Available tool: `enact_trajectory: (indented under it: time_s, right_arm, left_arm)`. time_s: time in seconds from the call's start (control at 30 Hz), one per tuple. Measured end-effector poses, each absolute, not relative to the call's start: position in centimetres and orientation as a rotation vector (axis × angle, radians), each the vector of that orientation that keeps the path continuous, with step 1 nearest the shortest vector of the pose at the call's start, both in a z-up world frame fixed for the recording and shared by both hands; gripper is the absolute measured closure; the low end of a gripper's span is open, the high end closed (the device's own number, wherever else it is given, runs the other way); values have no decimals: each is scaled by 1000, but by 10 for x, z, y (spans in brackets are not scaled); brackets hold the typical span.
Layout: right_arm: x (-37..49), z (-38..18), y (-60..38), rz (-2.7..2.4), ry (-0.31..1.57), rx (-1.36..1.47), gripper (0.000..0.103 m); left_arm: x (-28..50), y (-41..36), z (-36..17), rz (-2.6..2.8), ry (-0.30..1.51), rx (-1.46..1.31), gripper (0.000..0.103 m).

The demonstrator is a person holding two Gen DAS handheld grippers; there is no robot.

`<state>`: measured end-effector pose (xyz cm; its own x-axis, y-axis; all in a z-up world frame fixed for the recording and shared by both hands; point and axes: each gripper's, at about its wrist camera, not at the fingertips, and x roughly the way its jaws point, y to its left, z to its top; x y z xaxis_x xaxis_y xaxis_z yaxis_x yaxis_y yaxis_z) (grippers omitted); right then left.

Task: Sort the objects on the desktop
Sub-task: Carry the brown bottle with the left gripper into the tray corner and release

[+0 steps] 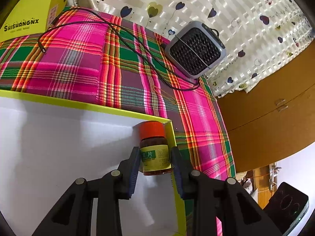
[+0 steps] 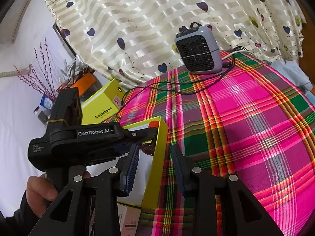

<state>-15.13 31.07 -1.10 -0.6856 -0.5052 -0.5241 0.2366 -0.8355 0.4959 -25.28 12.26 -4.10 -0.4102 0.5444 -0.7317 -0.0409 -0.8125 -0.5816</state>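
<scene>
A brown bottle (image 1: pixel 155 155) with an orange cap and a yellow label sits at the far right corner of a yellow-rimmed box (image 1: pixel 98 104) with a white inside. My left gripper (image 1: pixel 154 151) is shut on the bottle, its blue pads against the two sides of the label. In the right wrist view the orange cap (image 2: pixel 152 125) shows past the left gripper (image 2: pixel 149 137), just inside the box's yellow wall (image 2: pixel 157 169). My right gripper (image 2: pixel 155 157) hovers open over that wall and the cloth, holding nothing.
A plaid cloth (image 1: pixel 78 68) covers the table. A grey fan (image 1: pixel 195 51) stands at its back by the curtain, and a black cable (image 1: pixel 110 23) trails from it. A yellow carton (image 1: pixel 25 13) sits far left. A hand (image 2: pixel 41 188) grips the left handle.
</scene>
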Motion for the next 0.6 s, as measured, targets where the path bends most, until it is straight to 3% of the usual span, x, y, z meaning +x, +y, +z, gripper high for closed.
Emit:
enact_trajectory:
  time_s: [0.6]
  right_arm:
    - [-152, -13, 312, -2501, -566, 942, 67]
  left_arm:
    - [-247, 121, -30, 2276, -646, -1392, 71]
